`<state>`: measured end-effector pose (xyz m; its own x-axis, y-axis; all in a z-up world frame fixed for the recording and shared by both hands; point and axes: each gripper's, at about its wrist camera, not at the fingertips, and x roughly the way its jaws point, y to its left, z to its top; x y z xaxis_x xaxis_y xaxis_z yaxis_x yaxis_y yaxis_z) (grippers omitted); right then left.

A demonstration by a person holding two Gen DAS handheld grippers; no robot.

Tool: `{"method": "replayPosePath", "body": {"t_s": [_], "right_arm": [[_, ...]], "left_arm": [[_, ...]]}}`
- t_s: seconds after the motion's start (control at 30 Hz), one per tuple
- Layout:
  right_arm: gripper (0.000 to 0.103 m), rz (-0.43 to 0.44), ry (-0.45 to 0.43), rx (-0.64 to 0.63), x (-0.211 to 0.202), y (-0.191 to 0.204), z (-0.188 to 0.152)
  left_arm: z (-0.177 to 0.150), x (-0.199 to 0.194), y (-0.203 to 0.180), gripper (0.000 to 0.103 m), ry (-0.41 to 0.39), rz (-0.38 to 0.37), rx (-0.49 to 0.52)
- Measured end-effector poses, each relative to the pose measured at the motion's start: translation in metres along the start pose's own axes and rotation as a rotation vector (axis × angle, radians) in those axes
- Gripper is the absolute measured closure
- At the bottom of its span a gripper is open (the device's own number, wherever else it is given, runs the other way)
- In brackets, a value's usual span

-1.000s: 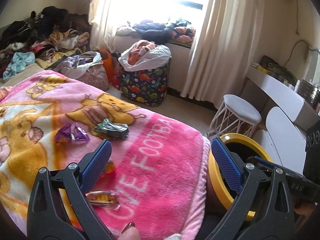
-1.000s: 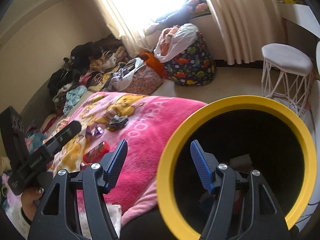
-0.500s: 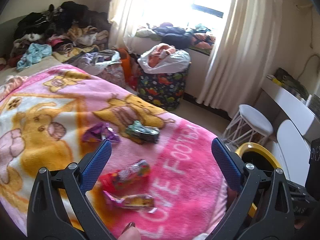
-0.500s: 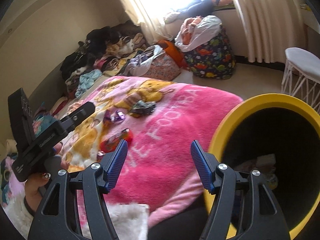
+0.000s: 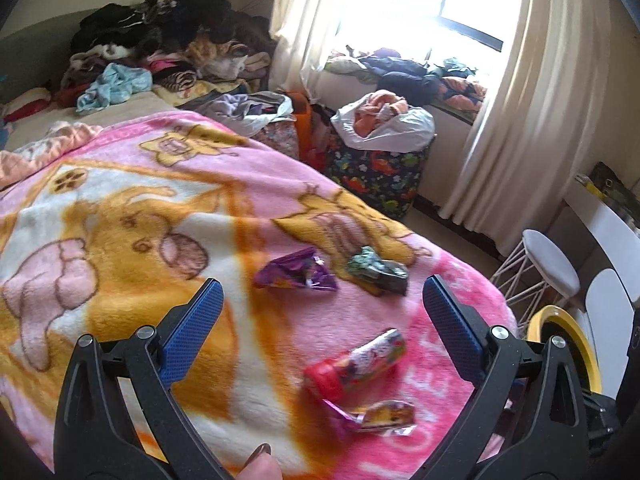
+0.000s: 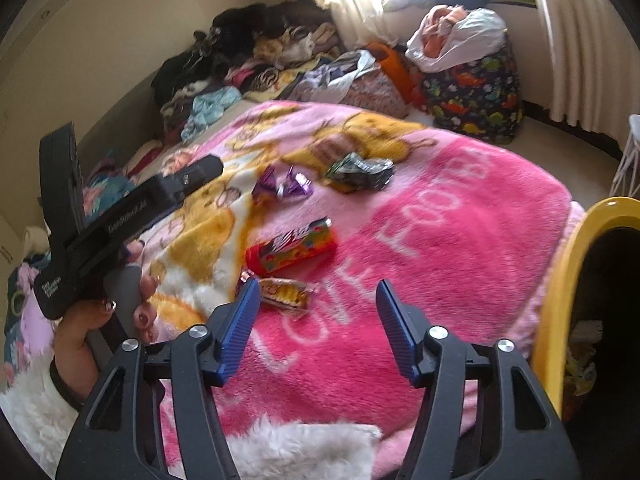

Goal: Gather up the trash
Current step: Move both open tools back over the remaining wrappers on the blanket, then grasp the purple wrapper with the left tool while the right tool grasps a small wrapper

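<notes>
Trash point(image 6: 291, 251) mostly left: four wrappers on the blanket point(image 6: 460, 240), some already in the bin point(image 6: 560, 280); both jaws released, empty.

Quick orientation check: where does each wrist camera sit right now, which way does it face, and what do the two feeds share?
Left wrist view: rides the open left gripper above the pink cartoon fleece blanket, facing the window; its blue-padded fingers and a fingertip show.
Right wrist view: rides the open right gripper at the bed's foot, facing across the blanket; the left hand holding its gripper shows.
Shared: red candy tube, purple foil wrapper, crumpled dark green wrapper, orange wrapper, yellow-rimmed black bin.
</notes>
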<state>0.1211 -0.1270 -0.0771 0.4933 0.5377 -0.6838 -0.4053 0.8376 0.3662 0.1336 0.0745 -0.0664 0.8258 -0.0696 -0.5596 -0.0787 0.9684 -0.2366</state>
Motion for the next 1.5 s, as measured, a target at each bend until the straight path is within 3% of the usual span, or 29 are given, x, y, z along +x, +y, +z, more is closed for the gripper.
{"method": "replayPosePath", "body": {"t_s": [0.47,0.53,0.63,0.77,0.93,1.03,1.17,1.5], "right_arm": [[0.059,0.008,0.145,-0.031,0.063,0.01,0.0],[0.065,0.04,0.171,-0.009,0.073,0.009,-0.001],[0.085,0.066,0.209,0.01,0.084,0.008,-0.005],[0.092,0.096,0.196,-0.016,0.077,0.015,-0.009],[0.094,0.104,0.178,-0.005,0.062,0.016,-0.015],[0.094,0.104,0.167,0.014,0.05,0.01,-0.02],[0.095,0.09,0.145,0.022,0.036,0.003,-0.02],[0.095,0.043,0.069,0.036,0.005,-0.013,-0.019]], "left_arm": [[0.003,0.042,0.023,0.011,0.071,0.009,-0.02],[0.005,0.051,0.024,0.011,0.085,0.002,-0.021],[0.006,0.066,0.025,0.011,0.11,0.002,-0.026],[0.008,0.083,0.027,0.012,0.138,0.011,-0.035],[0.009,0.098,0.029,0.021,0.162,0.021,-0.047],[0.01,0.105,0.028,0.031,0.176,0.022,-0.055],[0.01,0.109,0.026,0.059,0.199,0.029,-0.051],[0.005,0.084,0.007,0.068,0.183,0.002,-0.001]]}}
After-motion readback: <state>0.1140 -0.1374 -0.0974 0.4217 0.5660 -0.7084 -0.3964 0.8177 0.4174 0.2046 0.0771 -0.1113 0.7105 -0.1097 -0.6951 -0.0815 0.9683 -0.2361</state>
